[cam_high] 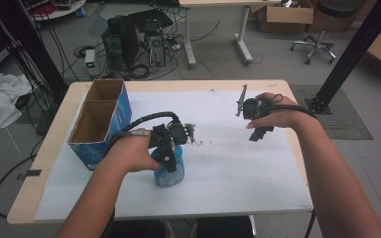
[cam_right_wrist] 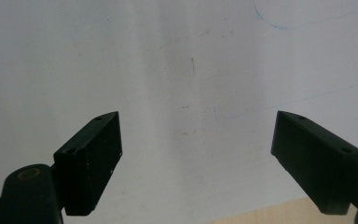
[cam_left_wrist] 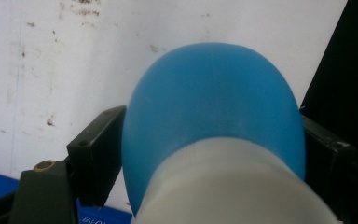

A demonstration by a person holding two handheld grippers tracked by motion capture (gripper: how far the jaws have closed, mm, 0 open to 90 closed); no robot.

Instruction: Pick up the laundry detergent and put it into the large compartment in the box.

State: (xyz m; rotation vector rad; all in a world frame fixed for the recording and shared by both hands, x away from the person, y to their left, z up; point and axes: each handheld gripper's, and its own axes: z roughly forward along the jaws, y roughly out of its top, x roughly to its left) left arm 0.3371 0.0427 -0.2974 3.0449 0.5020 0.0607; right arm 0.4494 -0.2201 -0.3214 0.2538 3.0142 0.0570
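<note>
Pinching a blue bottle [cam_left_wrist: 214, 107] between the black jaws of the left gripper [cam_high: 169, 148], near the front of the paper-covered counter [cam_high: 238, 163], just right of a blue cardboard box [cam_high: 101, 119]. Looks like light, smooth plastic, likely slippery and slightly yielding; best held across the rounded body below the white neck [cam_left_wrist: 228, 186]. Right gripper [cam_right_wrist: 196, 158] spread wide, holding nothing, hovering over bare paper.

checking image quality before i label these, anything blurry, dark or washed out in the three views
High view: soft and dim, grainy toward the floor, but the blue bottle and cardboard box read clearly. Left gripper view: the bottle is very close and slightly soft, with a dark band at the right edge. Right gripper view: the white paper looks hazy with faint marks, while the black jaws stay sharp.
</note>
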